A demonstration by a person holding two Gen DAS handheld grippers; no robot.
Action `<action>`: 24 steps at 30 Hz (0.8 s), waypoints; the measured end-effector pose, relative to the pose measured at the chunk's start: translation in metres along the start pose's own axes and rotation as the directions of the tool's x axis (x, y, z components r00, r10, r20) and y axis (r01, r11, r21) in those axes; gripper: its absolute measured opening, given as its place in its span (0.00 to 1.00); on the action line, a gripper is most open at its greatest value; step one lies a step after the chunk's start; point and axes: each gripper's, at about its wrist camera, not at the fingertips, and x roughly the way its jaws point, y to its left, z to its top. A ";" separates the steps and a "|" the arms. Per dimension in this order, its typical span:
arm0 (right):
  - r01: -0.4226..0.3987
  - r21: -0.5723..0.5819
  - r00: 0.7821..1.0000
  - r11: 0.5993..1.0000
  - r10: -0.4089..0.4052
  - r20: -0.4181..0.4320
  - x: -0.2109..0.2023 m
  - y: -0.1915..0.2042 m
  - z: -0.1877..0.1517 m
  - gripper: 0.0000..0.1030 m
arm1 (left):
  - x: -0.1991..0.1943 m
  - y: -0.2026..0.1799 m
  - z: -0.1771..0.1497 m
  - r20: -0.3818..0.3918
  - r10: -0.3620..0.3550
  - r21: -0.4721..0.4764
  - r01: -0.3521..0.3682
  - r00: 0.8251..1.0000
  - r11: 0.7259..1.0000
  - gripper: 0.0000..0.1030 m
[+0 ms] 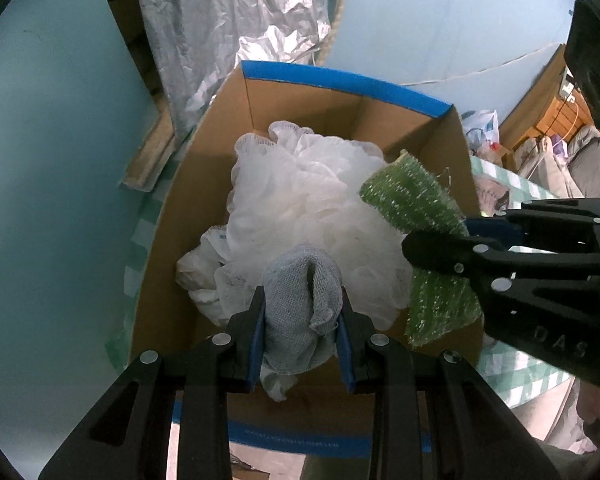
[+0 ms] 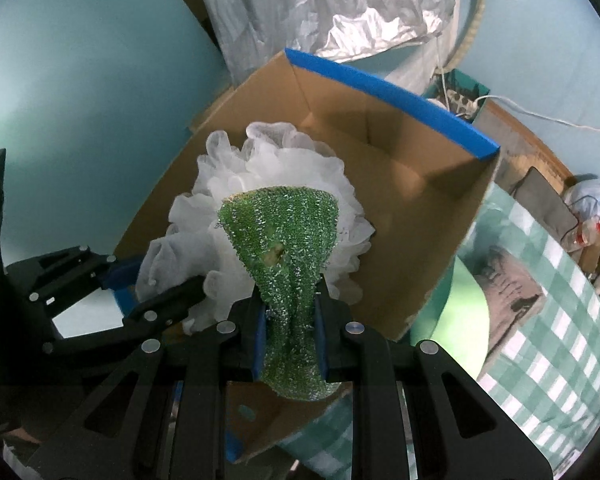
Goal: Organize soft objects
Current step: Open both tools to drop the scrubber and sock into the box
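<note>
An open cardboard box (image 1: pixel 440 148) (image 2: pixel 428 208) with blue tape on its rim holds a white mesh bath pouf (image 1: pixel 308 200) (image 2: pixel 284 152). My left gripper (image 1: pixel 302 308) is shut on a bunched grey knitted cloth (image 1: pixel 300 300), hanging over the box's near side above the pouf. My right gripper (image 2: pixel 289 304) is shut on a green sparkly scrub cloth (image 2: pixel 280 224) (image 1: pixel 412 192), pinched at its middle, over the pouf. In the left wrist view the right gripper (image 1: pixel 432 246) comes in from the right. In the right wrist view the left gripper (image 2: pixel 160 280) shows at the left.
The box stands on a green-and-white checked tablecloth (image 2: pixel 540 340). Crumpled silvery sheeting (image 1: pixel 228 20) (image 2: pixel 340 0) hangs behind the box against a pale blue wall. Bags and clutter (image 1: pixel 480 132) lie at the right, with a white cable (image 2: pixel 540 118) running along the wall.
</note>
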 end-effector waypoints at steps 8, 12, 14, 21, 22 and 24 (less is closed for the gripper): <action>-0.008 0.030 0.999 1.000 0.009 -0.034 0.024 -0.007 0.002 0.20 | 0.020 0.005 0.005 -0.013 0.030 0.018 -0.030 0.999 0.999 0.31; -0.003 0.041 1.000 0.999 0.004 -0.025 0.026 -0.009 0.007 0.23 | 0.026 0.007 0.007 -0.003 0.041 0.011 -0.041 0.999 0.999 0.37; 0.009 0.041 1.000 0.999 -0.008 -0.027 0.027 -0.010 0.008 0.34 | 0.028 0.007 0.008 -0.004 0.043 0.007 -0.043 0.999 0.999 0.43; 0.031 0.064 0.999 0.997 -0.032 0.025 0.010 -0.019 0.004 0.62 | 0.017 0.007 0.002 0.009 0.056 -0.010 -0.055 0.998 0.998 0.77; 0.027 0.071 0.999 0.997 -0.029 0.030 0.006 -0.021 0.003 0.63 | 0.016 0.006 -0.001 0.003 0.052 -0.014 -0.052 0.999 0.999 0.77; 0.022 0.078 0.999 0.997 -0.026 0.044 -0.004 -0.025 -0.002 0.63 | 0.011 0.006 -0.006 0.000 0.045 -0.026 -0.045 0.999 0.999 0.77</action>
